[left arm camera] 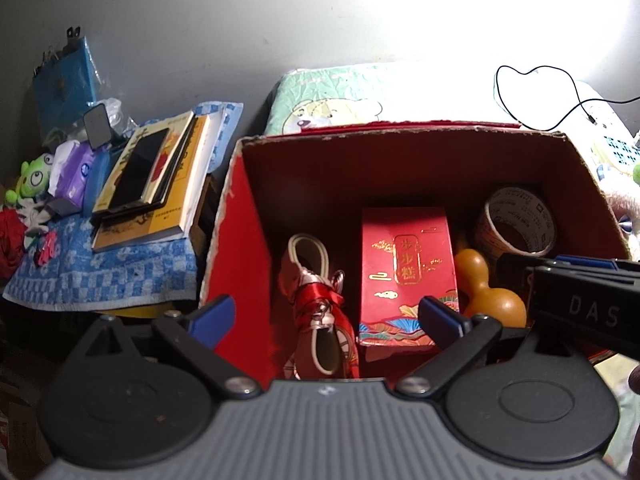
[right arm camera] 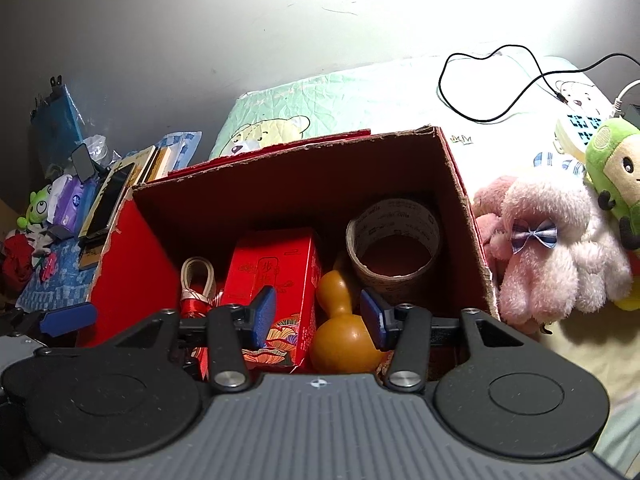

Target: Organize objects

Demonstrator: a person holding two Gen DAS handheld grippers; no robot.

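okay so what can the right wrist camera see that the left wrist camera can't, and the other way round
Only the right wrist view shows the pink plush toy beside the cardboard box. Only the left wrist view shows the whole stack of books on the blue checked cloth. Both show the box holding the red gift box, the gourd, the tape roll and the ribboned bundle, with both tongs open and empty.

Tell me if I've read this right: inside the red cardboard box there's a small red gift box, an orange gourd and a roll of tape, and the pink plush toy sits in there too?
Not quite. The pink plush toy lies outside the red cardboard box, against its right wall, as the right wrist view shows. The small red gift box, orange gourd and roll of tape are inside.
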